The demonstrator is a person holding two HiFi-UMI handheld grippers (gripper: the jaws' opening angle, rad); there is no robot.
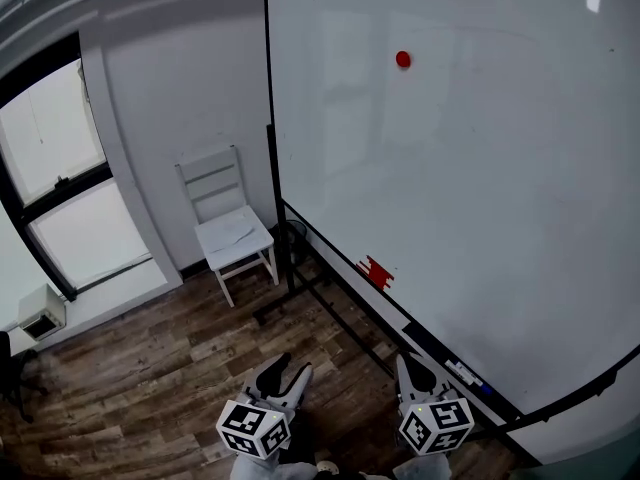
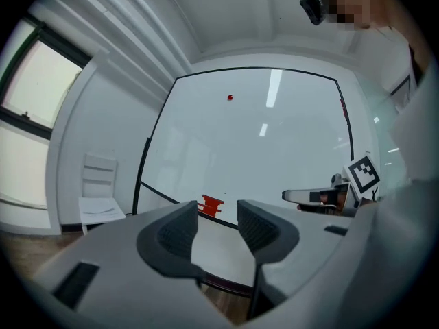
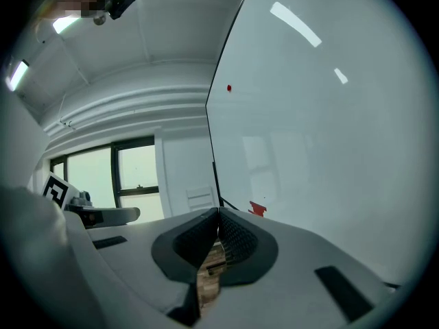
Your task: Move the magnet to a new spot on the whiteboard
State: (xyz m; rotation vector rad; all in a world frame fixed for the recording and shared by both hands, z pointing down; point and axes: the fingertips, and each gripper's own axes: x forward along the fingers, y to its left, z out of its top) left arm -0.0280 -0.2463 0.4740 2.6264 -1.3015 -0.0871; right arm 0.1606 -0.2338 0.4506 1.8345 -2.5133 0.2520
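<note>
One round red magnet point(image 1: 403, 59) sits high on the whiteboard point(image 1: 480, 188), upper left (a disc: no long axis shows). Left gripper point(image 2: 217, 219) jaws stand apart, empty; right gripper point(image 3: 218, 218) jaws are closed, empty.

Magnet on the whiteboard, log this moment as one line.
magnet: high on whiteboard, untouched | left gripper: jaws apart, empty | right gripper: jaws together, empty | both grippers far below magnet

No text, label, brand or number can be read; only black-and-white square code patterns are shown on the left gripper's white marker cube point(image 1: 254, 429) and the right gripper's white marker cube point(image 1: 437, 425).
</note>
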